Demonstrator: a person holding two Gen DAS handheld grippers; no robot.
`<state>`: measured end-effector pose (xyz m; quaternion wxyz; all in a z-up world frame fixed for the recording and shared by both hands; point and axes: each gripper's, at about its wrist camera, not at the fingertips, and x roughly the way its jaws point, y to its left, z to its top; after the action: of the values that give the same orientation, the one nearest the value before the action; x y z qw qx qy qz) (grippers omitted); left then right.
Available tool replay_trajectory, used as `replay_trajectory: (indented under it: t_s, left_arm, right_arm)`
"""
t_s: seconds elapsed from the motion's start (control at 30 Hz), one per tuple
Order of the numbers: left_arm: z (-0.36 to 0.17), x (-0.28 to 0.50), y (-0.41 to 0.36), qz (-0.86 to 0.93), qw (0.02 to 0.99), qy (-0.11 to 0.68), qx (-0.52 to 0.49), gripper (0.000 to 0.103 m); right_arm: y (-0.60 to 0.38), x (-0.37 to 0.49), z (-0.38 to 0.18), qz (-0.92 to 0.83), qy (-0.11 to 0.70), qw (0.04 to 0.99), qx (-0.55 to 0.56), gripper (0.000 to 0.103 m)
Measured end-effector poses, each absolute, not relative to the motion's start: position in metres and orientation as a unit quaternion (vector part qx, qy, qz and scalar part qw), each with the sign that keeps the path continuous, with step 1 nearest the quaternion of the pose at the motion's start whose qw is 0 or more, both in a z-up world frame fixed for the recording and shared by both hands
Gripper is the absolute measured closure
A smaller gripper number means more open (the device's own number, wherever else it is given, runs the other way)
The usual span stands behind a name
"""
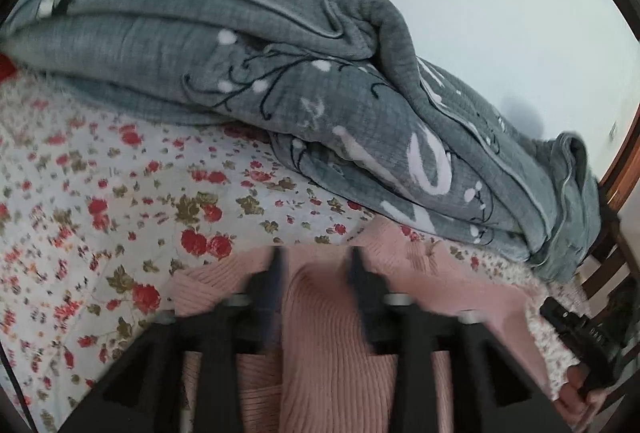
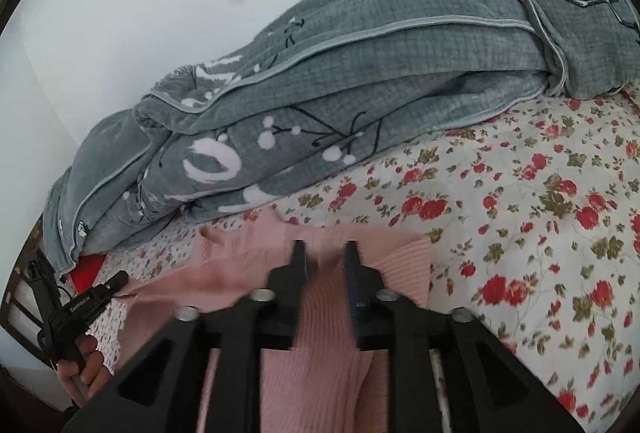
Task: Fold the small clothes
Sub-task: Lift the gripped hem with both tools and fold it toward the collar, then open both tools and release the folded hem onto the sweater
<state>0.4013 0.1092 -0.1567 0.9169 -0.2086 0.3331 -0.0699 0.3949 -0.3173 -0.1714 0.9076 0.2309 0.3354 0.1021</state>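
A pink ribbed knit garment point(image 1: 332, 345) lies on the floral bed sheet point(image 1: 80, 193). In the left wrist view my left gripper point(image 1: 316, 265) has a raised fold of the pink knit between its fingers, jaws narrowed on it. In the right wrist view my right gripper point(image 2: 323, 257) likewise holds a bunched fold of the pink garment point(image 2: 320, 345) between its fingers. The left gripper point(image 2: 116, 283) also shows at the lower left of the right wrist view, at the garment's edge. The right gripper's handle and the hand holding it show at the left wrist view's lower right.
A bulky grey quilt point(image 1: 280, 65) with white and black flower print is piled along the far side of the bed against a pale wall; it also fills the right wrist view point(image 2: 360, 81). A dark wooden chair point(image 1: 612, 257) stands beside the bed.
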Motion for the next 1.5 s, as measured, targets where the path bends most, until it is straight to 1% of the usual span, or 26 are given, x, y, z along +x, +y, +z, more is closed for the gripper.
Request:
replay_trajectory:
  t_s: [0.03, 0.1, 0.17, 0.27, 0.33, 0.4, 0.47, 0.5, 0.53, 0.57, 0.6, 0.63, 0.67, 0.7, 0.77, 0.83, 0.87, 0.97, 1.0, 1.07, 1.17, 1.3, 1.5]
  left_arm:
    - [-0.159, 0.399, 0.114, -0.079, 0.915, 0.328, -0.22, 0.048]
    - [-0.161, 0.399, 0.116, -0.088, 0.913, 0.326, -0.228, 0.048]
    - [-0.158, 0.403, 0.112, -0.088, 0.911, 0.342, -0.212, 0.048]
    - [-0.149, 0.409, 0.099, -0.081, 0.918, 0.351, -0.167, 0.048]
    - [-0.146, 0.416, 0.087, -0.076, 0.92, 0.361, -0.131, 0.048]
    - [-0.151, 0.423, 0.075, -0.073, 0.918, 0.378, -0.093, 0.048]
    - [-0.165, 0.427, 0.068, -0.064, 0.915, 0.391, -0.075, 0.048]
    - [-0.171, 0.428, 0.068, -0.062, 0.912, 0.398, -0.074, 0.056]
    - [-0.178, 0.427, 0.068, -0.061, 0.911, 0.401, -0.075, 0.065]
    - [-0.182, 0.427, 0.07, -0.059, 0.911, 0.402, -0.076, 0.089]
    - [-0.185, 0.427, 0.074, -0.057, 0.91, 0.402, -0.085, 0.095]
    - [-0.185, 0.425, 0.078, -0.059, 0.911, 0.396, -0.096, 0.096]
    - [-0.182, 0.419, 0.087, -0.061, 0.918, 0.375, -0.116, 0.096]
    - [-0.179, 0.413, 0.093, -0.062, 0.923, 0.357, -0.13, 0.096]
    - [-0.174, 0.404, 0.104, -0.057, 0.93, 0.331, -0.15, 0.096]
    - [-0.174, 0.401, 0.11, -0.046, 0.932, 0.322, -0.158, 0.096]
    - [-0.175, 0.402, 0.11, -0.04, 0.931, 0.326, -0.156, 0.096]
    - [-0.186, 0.412, 0.105, -0.024, 0.921, 0.363, -0.138, 0.095]
    - [-0.189, 0.416, 0.102, -0.018, 0.917, 0.377, -0.132, 0.093]
    - [-0.194, 0.421, 0.101, -0.012, 0.91, 0.394, -0.126, 0.092]
    - [-0.195, 0.422, 0.098, -0.009, 0.91, 0.399, -0.117, 0.089]
    - [-0.196, 0.42, 0.091, -0.004, 0.912, 0.4, -0.09, 0.087]
    - [-0.198, 0.421, 0.091, -0.005, 0.912, 0.401, -0.087, 0.086]
  right_arm:
    - [-0.318, 0.393, -0.175, 0.105, 0.329, 0.91, 0.232, 0.055]
    - [-0.317, 0.392, -0.181, 0.103, 0.332, 0.911, 0.222, 0.055]
    - [-0.313, 0.398, -0.185, 0.096, 0.354, 0.907, 0.207, 0.055]
    - [-0.309, 0.406, -0.186, 0.089, 0.379, 0.903, 0.184, 0.055]
    - [-0.306, 0.409, -0.184, 0.083, 0.382, 0.905, 0.167, 0.055]
    - [-0.305, 0.412, -0.183, 0.081, 0.382, 0.907, 0.156, 0.055]
    - [-0.301, 0.416, -0.189, 0.075, 0.39, 0.906, 0.145, 0.055]
    - [-0.299, 0.419, -0.193, 0.074, 0.396, 0.905, 0.138, 0.056]
    - [-0.295, 0.422, -0.198, 0.073, 0.405, 0.902, 0.13, 0.06]
    - [-0.292, 0.426, -0.203, 0.069, 0.416, 0.899, 0.12, 0.063]
    - [-0.289, 0.429, -0.206, 0.064, 0.423, 0.897, 0.11, 0.069]
    - [-0.287, 0.429, -0.208, 0.063, 0.421, 0.899, 0.105, 0.08]
    - [-0.287, 0.428, -0.206, 0.066, 0.413, 0.902, 0.105, 0.09]
    - [-0.288, 0.425, -0.203, 0.077, 0.398, 0.908, 0.111, 0.097]
    - [-0.292, 0.413, -0.193, 0.116, 0.35, 0.92, 0.134, 0.097]
    - [-0.292, 0.41, -0.188, 0.117, 0.333, 0.926, 0.133, 0.097]
    - [-0.291, 0.411, -0.188, 0.115, 0.334, 0.927, 0.129, 0.097]
    - [-0.29, 0.423, -0.201, 0.096, 0.373, 0.914, 0.129, 0.097]
    - [-0.294, 0.428, -0.207, 0.09, 0.39, 0.905, 0.141, 0.097]
    - [-0.3, 0.431, -0.212, 0.086, 0.403, 0.897, 0.158, 0.097]
    - [-0.299, 0.43, -0.214, 0.079, 0.407, 0.897, 0.155, 0.097]
    - [-0.289, 0.427, -0.211, 0.063, 0.404, 0.904, 0.121, 0.096]
    - [-0.29, 0.423, -0.21, 0.057, 0.403, 0.906, 0.113, 0.093]
